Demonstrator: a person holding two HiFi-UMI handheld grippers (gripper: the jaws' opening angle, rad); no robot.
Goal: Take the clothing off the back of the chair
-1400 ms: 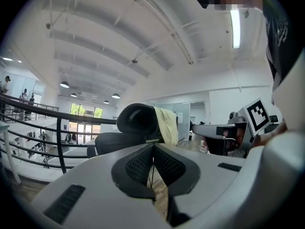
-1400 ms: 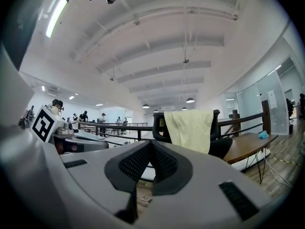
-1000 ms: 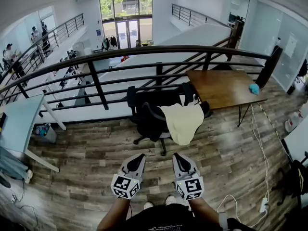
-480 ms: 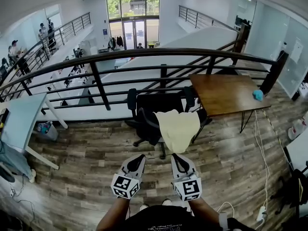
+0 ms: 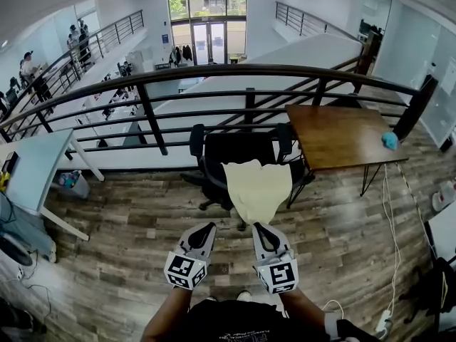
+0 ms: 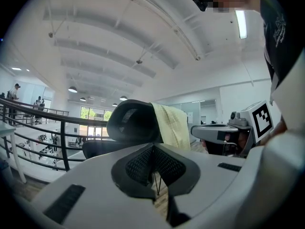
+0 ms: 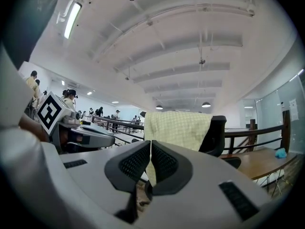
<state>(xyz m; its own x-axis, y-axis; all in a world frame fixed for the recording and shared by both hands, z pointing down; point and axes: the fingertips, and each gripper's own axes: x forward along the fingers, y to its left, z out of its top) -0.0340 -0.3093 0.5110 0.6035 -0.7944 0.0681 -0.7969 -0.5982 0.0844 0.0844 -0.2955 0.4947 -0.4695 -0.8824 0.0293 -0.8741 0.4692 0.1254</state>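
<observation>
A pale yellow piece of clothing (image 5: pixel 258 189) hangs over the back of a black office chair (image 5: pixel 231 148) that faces the railing. In the head view my left gripper (image 5: pixel 206 228) and right gripper (image 5: pixel 258 227) are side by side, short of the chair, pointing at it. Both are shut and hold nothing. The left gripper view shows the chair back (image 6: pixel 133 123) with the clothing (image 6: pixel 172 126) on its right side, beyond my left gripper (image 6: pixel 153 149). In the right gripper view the clothing (image 7: pixel 176 128) is straight ahead of my right gripper (image 7: pixel 151 144).
A black metal railing (image 5: pixel 214 95) runs behind the chair, with a drop to a lower floor beyond. A wooden table (image 5: pixel 342 135) with a blue cloth (image 5: pixel 390 140) stands right of the chair. A white desk (image 5: pixel 32 169) is at left. Cables (image 5: pixel 388 212) lie on the wood floor at right.
The chair and clothing have drawn closer and shifted toward the middle of the head view. Both grippers have advanced toward the chair and stay shut.
</observation>
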